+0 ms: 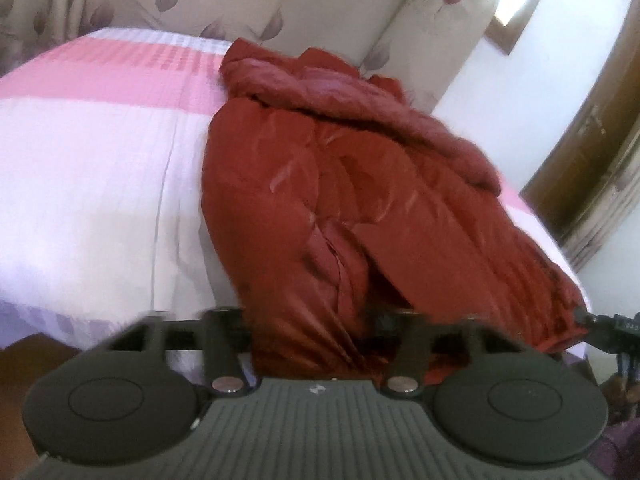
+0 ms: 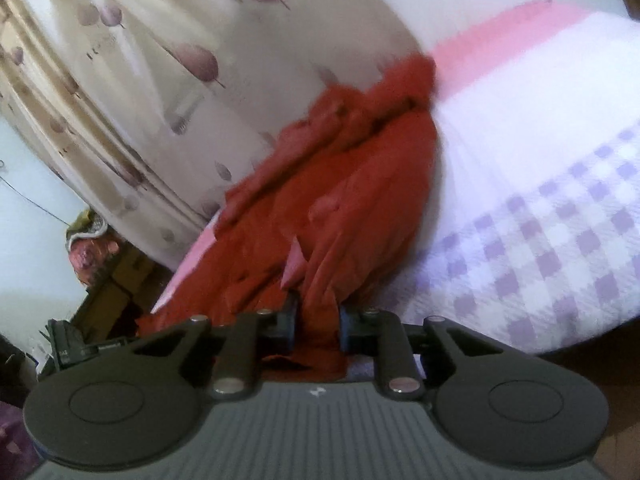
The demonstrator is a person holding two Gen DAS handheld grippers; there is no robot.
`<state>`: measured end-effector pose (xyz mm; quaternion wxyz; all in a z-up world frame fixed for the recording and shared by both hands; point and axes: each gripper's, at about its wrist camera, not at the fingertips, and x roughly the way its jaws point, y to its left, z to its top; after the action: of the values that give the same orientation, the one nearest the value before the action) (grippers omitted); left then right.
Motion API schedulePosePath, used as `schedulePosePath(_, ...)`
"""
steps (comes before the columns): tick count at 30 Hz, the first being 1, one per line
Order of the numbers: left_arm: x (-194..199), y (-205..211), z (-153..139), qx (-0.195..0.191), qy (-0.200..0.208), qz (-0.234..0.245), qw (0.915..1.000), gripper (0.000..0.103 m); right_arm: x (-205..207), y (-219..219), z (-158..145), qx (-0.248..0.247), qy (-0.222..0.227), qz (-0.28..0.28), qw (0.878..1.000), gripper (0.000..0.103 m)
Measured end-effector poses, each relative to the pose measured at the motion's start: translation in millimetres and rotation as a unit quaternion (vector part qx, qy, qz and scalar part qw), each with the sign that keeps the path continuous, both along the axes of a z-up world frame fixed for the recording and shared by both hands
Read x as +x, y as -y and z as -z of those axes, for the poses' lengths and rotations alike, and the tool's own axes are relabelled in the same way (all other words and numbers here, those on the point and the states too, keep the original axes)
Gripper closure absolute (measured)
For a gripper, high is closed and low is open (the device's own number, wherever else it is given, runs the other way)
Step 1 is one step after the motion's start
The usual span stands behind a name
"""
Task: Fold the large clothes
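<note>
A large red puffy jacket (image 1: 344,184) lies crumpled on the bed (image 1: 88,184), running from the near edge toward the far end. My left gripper (image 1: 316,332) is shut on a bunched part of its near hem. In the right wrist view the same red jacket (image 2: 340,184) stretches away from me, and my right gripper (image 2: 316,320) is shut on a gathered fold of it at the bed's near edge. The right gripper's tip (image 1: 600,324) shows at the right edge of the left wrist view.
The bed cover is white with a pink band (image 1: 120,76) and a lilac check near the edge (image 2: 560,240). Leaf-print curtains (image 2: 120,80) hang behind the bed. A wooden door (image 1: 592,140) is at the right. Clutter sits on furniture (image 2: 92,252) at left.
</note>
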<state>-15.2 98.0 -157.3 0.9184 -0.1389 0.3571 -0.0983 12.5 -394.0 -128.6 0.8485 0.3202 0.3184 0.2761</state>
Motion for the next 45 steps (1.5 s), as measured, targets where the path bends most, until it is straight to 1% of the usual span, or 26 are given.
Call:
schedulePosePath(1,-2.4,2.1,0.4,0.015,0.007,-0.011,0.9998,0.013,-1.0,1.6,2.7,0.001,-0.01,0.004,1.0,0.081)
schedulePosePath(2,-4.2,5.0,0.3,0.033,0.014,-0.017,0.9992,0.005,0.5,1.0,5.8,0.001,-0.018,0.003,1.0,0.08)
schedulePosePath(3,-4.4,8.4,0.0,0.047,0.016,-0.019,0.9986,0.004,-0.5,0.7,6.8,-0.004,-0.016,0.003,1.0,0.077)
schedulePosePath(4,-3.7,11.7,-0.3,0.056,0.016,-0.014,0.9982,0.004,-1.0,-0.8,7.0,-0.012,-0.014,0.008,1.0,0.07)
schedulePosePath(5,-2.3,12.5,-0.3,0.059,0.016,-0.009,0.9981,0.004,-0.9,-2.4,7.3,-0.014,-0.014,0.009,1.0,0.066)
schedulePosePath(7,0.6,16.6,0.6,0.069,0.012,-0.007,0.9975,0.005,-0.1,-5.1,8.8,-0.013,-0.015,0.002,1.0,0.046)
schedulePosePath(8,2.7,18.7,1.4,0.074,0.007,-0.004,0.9973,0.01,0.9,-7.1,9.6,-0.012,-0.014,0.003,1.0,0.045)
schedulePosePath(9,5.4,19.9,2.3,0.077,0.001,0.0,0.997,0.016,1.5,-8.2,10.8,-0.009,-0.013,0.004,1.0,0.045)
schedulePosePath(10,7.7,23.1,3.2,0.084,-0.006,0.006,0.9964,0.029,3.6,-10.4,12.7,-0.004,-0.01,0.002,1.0,0.045)
schedulePosePath(11,8.9,27.2,2.8,0.095,-0.008,0.009,0.9954,0.034,5.7,-13.1,13.8,-0.001,-0.008,0.001,1.0,0.046)
schedulePosePath(12,9.3,32.9,1.8,0.111,-0.006,0.008,0.9938,0.036,7.7,-15.7,14.6,-0.003,-0.007,0.001,1.0,0.054)
schedulePosePath(13,8.7,38.8,-0.2,0.13,-0.002,0.01,0.9914,0.042,10.3,-20.2,15.1,-0.012,-0.007,0.0,1.0,0.066)
schedulePosePath(14,7.0,46.3,-2.6,0.156,0.006,0.012,0.9877,0.046,12.1,-23.0,15.6,-0.02,-0.006,0.0,1.0,0.069)
schedulePosePath(15,5.4,53.6,-3.7,0.179,0.012,0.015,0.9837,0.047,12.8,-24.2,15.9,-0.023,-0.005,0.003,1.0,0.072)
schedulePosePath(17,2.2,67.3,-4.8,0.222,0.022,0.022,0.9745,0.048,11.6,-23.0,15.0,-0.02,-0.001,0.003,1.0,0.075)
schedulePosePath(19,1.6,73.9,-4.8,0.241,0.026,0.022,0.9699,0.048,9.1,-23.3,13.1,-0.03,0.005,0.003,1.0,0.075)
schedulePosePath(30,2.2,77.2,-4.8,0.247,0.02,0.02,0.9687,0.047,11.3,-18.8,19.0,-0.016,-0.006,0.005,1.0,0.075)
schedulePosePath(37,3.5,74.8,-3.4,0.245,0.016,0.018,0.9693,0.043,13.1,-19.9,20.1,-0.019,-0.015,0.003,1.0,0.072)
schedulePosePath(39,3.3,73.5,-3.5,0.238,0.017,0.018,0.9709,0.046,12.8,-22.6,18.0,-0.027,-0.009,0.0,1.0,0.07)
schedulePosePath(41,2.4,69.5,-4.8,0.219,0.017,0.018,0.9755,0.058,11.3,-25.5,16.1,-0.035,-0.002,-0.004,0.999,0.072)
schedulePosePath(44,0.5,60.5,-8.6,0.191,0.018,0.014,0.9813,0.069,9.6,-23.7,15.7,-0.024,0.005,-0.006,1.0,0.078)
schedulePosePath(45,0.0,57.4,-9.9,0.181,0.015,0.012,0.9834,0.07,9.0,-22.4,15.4,-0.018,0.005,-0.006,1.0,0.079)
